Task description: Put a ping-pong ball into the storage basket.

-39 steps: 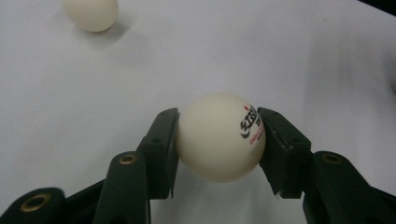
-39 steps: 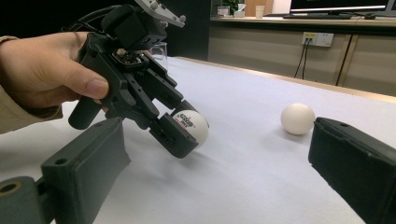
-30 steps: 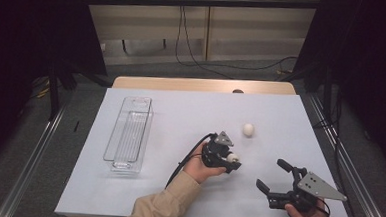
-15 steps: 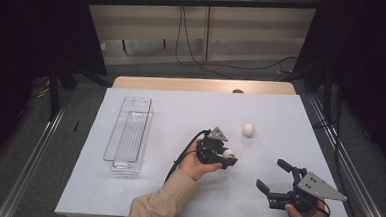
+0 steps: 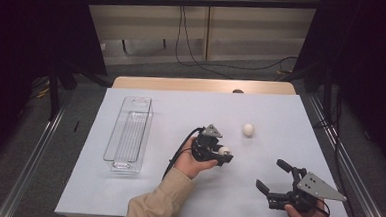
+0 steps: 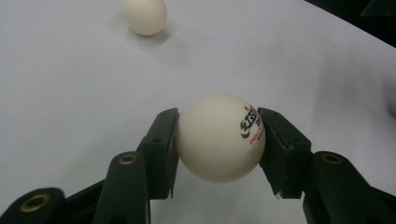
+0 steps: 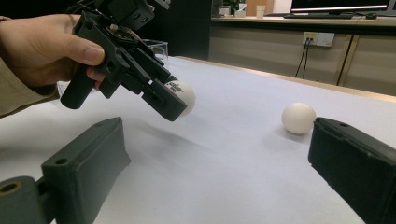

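Centrally, the left gripper (image 5: 222, 155) is raised off the white table (image 5: 141, 196), wrist bent, its jaws clamped on a printed ping-pong ball (image 6: 219, 136). Second ball (image 5: 248, 129): resting on the table just beyond. Right gripper (image 5: 272, 179): low at the near right, jaws spread wide and holding nothing.

Grey carpet floor (image 5: 39, 145) and beige wall panels (image 5: 205, 24) — black curtains (image 5: 35, 30) hang either side.

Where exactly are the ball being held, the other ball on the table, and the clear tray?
held ball (image 6: 219, 137), left gripper view, middle of its white surface, between the tool's jaws.
loose ball (image 5: 248, 130), high view, its centre, resting on the white table.
clear tray (image 5: 128, 135), high view, its ribbed floor.
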